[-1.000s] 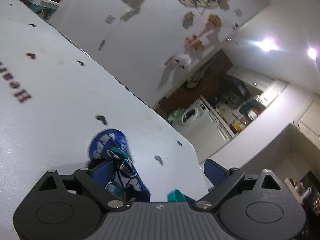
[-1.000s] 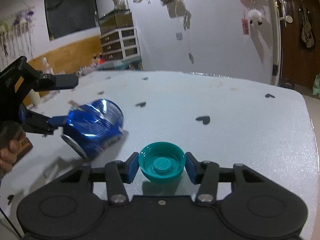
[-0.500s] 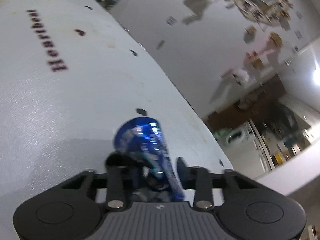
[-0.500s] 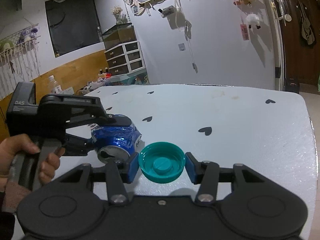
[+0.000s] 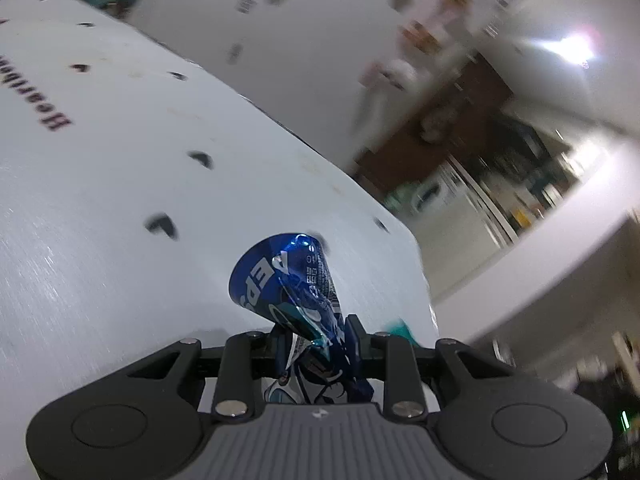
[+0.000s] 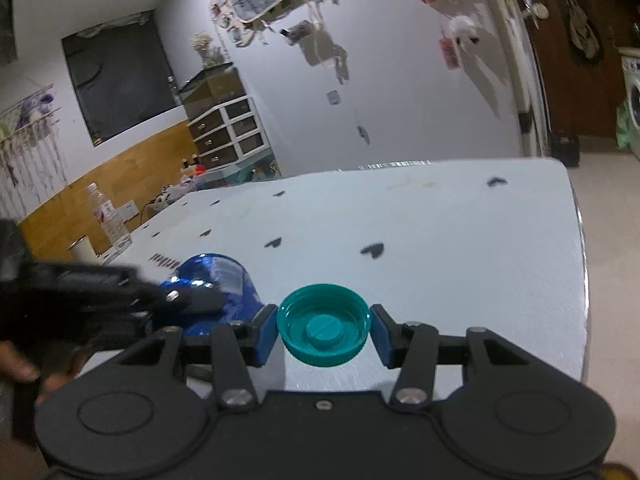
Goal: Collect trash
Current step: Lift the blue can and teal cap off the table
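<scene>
A crushed blue soda can point(image 5: 286, 280) sticks out forward from my left gripper point(image 5: 316, 334), whose pads are shut on its flattened end, above the white table point(image 5: 100, 200). In the right wrist view the same blue can point(image 6: 224, 280) shows at the left with the left gripper point(image 6: 188, 300) clamped on it and a hand behind. My right gripper point(image 6: 324, 330) is shut on a teal bottle cap point(image 6: 324, 330), held open side up between the blue pads. A sliver of the teal cap point(image 5: 402, 328) shows at the right in the left wrist view.
The white table point(image 6: 440, 240) carries black heart marks and red lettering; its right edge drops to a tiled floor. A clear water bottle point(image 6: 110, 220) and a pale cup point(image 6: 82, 250) stand at the far left. A drawer unit point(image 6: 228, 132) and a washing machine point(image 6: 632, 100) lie beyond.
My left gripper went from open around the can to shut on it, squashing its end, and has carried it across the table. The right gripper rose slightly and rolled, still holding the cap.
</scene>
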The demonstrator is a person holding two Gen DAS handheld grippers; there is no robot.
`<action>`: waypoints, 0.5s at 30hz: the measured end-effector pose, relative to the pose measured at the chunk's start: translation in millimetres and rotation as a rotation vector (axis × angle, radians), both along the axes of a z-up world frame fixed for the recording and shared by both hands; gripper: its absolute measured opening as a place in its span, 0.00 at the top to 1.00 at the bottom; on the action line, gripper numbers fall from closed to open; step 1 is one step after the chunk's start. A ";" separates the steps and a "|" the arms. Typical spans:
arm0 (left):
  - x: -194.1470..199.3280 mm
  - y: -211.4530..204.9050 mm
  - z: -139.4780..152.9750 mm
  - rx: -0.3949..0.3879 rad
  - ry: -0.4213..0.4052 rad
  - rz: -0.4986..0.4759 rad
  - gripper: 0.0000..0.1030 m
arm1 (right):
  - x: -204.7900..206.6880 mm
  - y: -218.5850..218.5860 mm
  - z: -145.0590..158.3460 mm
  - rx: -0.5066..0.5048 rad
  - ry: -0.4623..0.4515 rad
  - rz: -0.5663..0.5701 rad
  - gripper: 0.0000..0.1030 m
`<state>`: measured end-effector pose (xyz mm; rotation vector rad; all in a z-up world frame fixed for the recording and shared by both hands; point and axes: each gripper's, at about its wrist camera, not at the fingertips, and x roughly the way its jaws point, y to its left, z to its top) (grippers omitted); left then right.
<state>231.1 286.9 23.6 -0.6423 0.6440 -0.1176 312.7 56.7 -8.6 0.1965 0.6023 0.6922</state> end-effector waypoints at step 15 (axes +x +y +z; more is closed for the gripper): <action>-11.8 -56.5 -11.0 0.095 0.050 -0.141 0.69 | -5.1 -18.8 -15.2 0.063 0.168 0.044 0.52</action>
